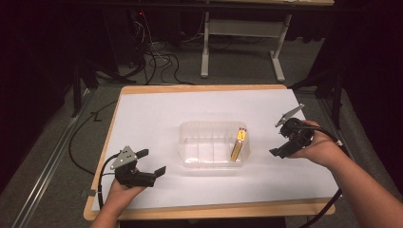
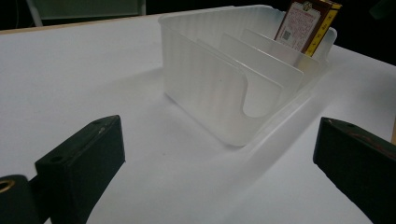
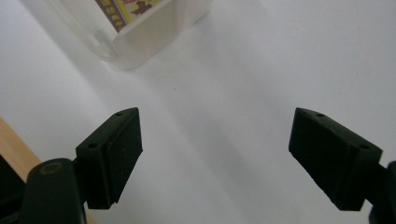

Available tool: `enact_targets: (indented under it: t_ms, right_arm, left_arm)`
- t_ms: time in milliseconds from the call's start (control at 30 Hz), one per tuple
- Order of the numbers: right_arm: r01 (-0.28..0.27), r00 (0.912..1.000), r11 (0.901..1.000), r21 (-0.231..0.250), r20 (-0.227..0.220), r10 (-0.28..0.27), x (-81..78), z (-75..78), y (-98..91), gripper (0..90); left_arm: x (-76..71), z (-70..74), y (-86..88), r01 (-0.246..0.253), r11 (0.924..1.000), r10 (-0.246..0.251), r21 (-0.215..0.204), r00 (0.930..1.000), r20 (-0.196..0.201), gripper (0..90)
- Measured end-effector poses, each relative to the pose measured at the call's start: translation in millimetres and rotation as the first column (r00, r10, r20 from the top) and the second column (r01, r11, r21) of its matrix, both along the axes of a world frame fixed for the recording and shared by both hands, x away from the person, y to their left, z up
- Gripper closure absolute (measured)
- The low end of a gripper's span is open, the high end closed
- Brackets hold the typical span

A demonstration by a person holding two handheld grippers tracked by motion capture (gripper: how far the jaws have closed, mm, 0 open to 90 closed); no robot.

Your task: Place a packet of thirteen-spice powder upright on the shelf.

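A clear plastic bin [image 1: 209, 137] with thin dividers stands in the middle of the white table top [image 1: 157, 114]. A slim yellow-and-brown box [image 1: 239, 144] leans upright in its right-end slot. My left gripper [image 1: 152, 162] is held near the front left edge, open, nothing between its jaws, pointing at the bin [image 2: 219, 88] and the box [image 2: 306, 23] behind it. To the right of the bin, my right gripper [image 1: 280, 138] is open and holds nothing. Its own view has the bin's corner [image 3: 140, 37] and the box's label [image 3: 126, 9] at the top left.
The wooden table edge [image 1: 209, 209] frames the white sheet. Behind the table are a white desk frame [image 1: 205, 47] and loose cables [image 1: 161, 61] on the grey floor. A cable [image 1: 102, 180] trails from the left gripper.
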State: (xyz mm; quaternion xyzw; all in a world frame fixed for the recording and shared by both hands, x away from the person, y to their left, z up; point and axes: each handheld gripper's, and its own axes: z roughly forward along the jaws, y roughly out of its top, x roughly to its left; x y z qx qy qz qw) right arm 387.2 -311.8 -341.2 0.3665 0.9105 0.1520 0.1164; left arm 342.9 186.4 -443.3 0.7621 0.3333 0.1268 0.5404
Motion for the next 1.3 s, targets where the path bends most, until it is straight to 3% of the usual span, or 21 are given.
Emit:
enact_targets:
  t_ms: [267,367,500,533,567,600,633,667,700,767,800,867,900,967,1000,1067,1100,1133,1200,1233,1300]
  right_arm:
    - [0.036,0.985,0.9921,0.121,0.163,-0.055,-13.3,-16.4,-9.6,17.6]
    - [0.044,0.9713,0.9853,0.165,0.224,-0.081,-20.6,-25.6,-9.3,17.6]
    - [0.077,0.9337,0.9557,0.284,0.315,-0.169,-36.3,-40.1,-9.1,16.6]
    - [0.077,0.9337,0.9557,0.284,0.315,-0.169,-36.3,-40.1,-9.1,16.6]
    - [0.098,0.9129,0.9343,0.343,0.343,-0.222,-43.1,-46.4,-10.2,16.2]
    - [0.116,0.9019,0.9166,0.383,0.346,-0.258,-46.8,-50.0,-10.9,16.1]
    - [0.116,0.9019,0.9166,0.383,0.346,-0.258,-46.8,-50.0,-10.9,16.1]
    - [0.141,0.875,0.8902,0.433,0.366,-0.317,-53.9,-58.3,-12.6,15.8]
    - [0.141,0.875,0.8902,0.433,0.366,-0.317,-53.9,-58.3,-12.6,15.8]
    - [0.166,0.8463,0.8646,0.474,0.381,-0.372,-61.6,-67.8,-15.9,15.6]
    - [0.193,0.8114,0.8387,0.509,0.398,-0.428,-72.4,-81.5,-23.0,15.6]
    - [0.235,0.7585,0.8134,0.532,0.423,-0.496,-88.8,-102.7,-32.1,19.4]
    - [0.235,0.7585,0.8134,0.532,0.423,-0.496,-88.8,-102.7,-32.1,19.4]
    - [0.3,0.7917,0.8052,0.511,0.337,-0.509,-88.2,-110.6,-44.6,14.1]
    - [0.283,0.7624,0.8126,0.51,0.395,-0.513,-89.3,-110.4,-49.6,17.0]
    - [0.289,0.7628,0.8172,0.499,0.396,-0.511,-88.3,-112.0,-50.4,16.8]
    - [0.282,0.7707,0.7947,0.538,0.366,-0.521,-84.4,-116.7,-54.2,15.0]
    - [0.28,0.771,0.787,0.55,0.36,-0.525,-83.3,-117.2,-54.9,14.9]
    - [0.266,0.7736,0.7872,0.556,0.364,-0.519,-82.5,-117.1,-54.7,14.9]
    - [0.243,0.7791,0.7987,0.551,0.38,-0.499,-81.8,-118.7,-53.8,14.9]
    - [0.244,0.7919,0.7926,0.559,0.357,-0.496,-81.3,-120.7,-53.8,14.7]
  left_arm:
    - [0.1,-0.5,-0.6,0.001,1.0,-0.001,0.005,1.0,-0.003,2.9]
    - [-0.2,-0.5,-0.4,0.0,1.0,0.0,0.005,1.0,-0.003,2.9]
    - [0.4,-1.2,-0.5,-0.003,1.0,0.003,0.002,1.0,-0.006,2.9]
    - [0.4,-1.2,-0.5,-0.003,1.0,0.003,0.002,1.0,-0.006,2.9]
    - [0.6,-1.4,-0.5,-0.002,1.0,0.003,0.006,1.0,-0.007,2.9]
    - [0.7,-1.6,-0.5,-0.002,1.0,0.002,0.007,1.0,-0.009,2.9]
    - [0.7,-1.6,-0.5,-0.002,1.0,0.002,0.007,1.0,-0.009,2.9]
    - [0.8,-2.0,-0.6,-0.004,1.0,0.004,0.007,0.9999,-0.01,2.9]
    - [0.8,-2.0,-0.6,-0.004,1.0,0.004,0.007,0.9999,-0.01,2.9]
    - [1.1,-2.2,-0.7,-0.005,1.0,0.005,0.008,0.9999,-0.011,2.9]
    - [1.3,-2.3,-0.8,-0.007,1.0,0.007,0.006,0.9999,-0.011,2.9]
    - [1.6,-2.3,-0.5,-0.005,1.0,0.005,0.007,0.9999,-0.012,2.9]
    - [1.6,-2.2,-0.3,-0.004,1.0,0.004,0.007,0.9999,-0.013,2.9]
    - [2.3,-2.8,-1.4,0.001,1.0,-0.001,0.004,0.9999,-0.012,2.9]
    - [3.6,-4.4,-3.3,0.005,0.9998,-0.005,0.021,0.9998,-0.018,2.9]
    - [4.9,-5.2,-4.7,0.004,0.9997,-0.003,0.026,0.9997,-0.022,2.9]
    - [6.4,-5.2,-6.1,-0.003,0.9997,0.003,0.023,0.9997,-0.023,2.9]
    - [6.4,-5.2,-6.1,-0.003,0.9997,0.003,0.023,0.9997,-0.023,2.9]
    - [7.1,-5.5,-7.4,-0.012,0.9996,0.012,0.024,0.9996,-0.024,2.9]
    - [7.3,-6.5,-7.9,-0.017,0.9994,0.017,0.03,0.9994,-0.029,2.9]
    - [7.1,-7.5,-7.8,-0.023,0.9993,0.024,0.03,0.9992,-0.033,2.9]
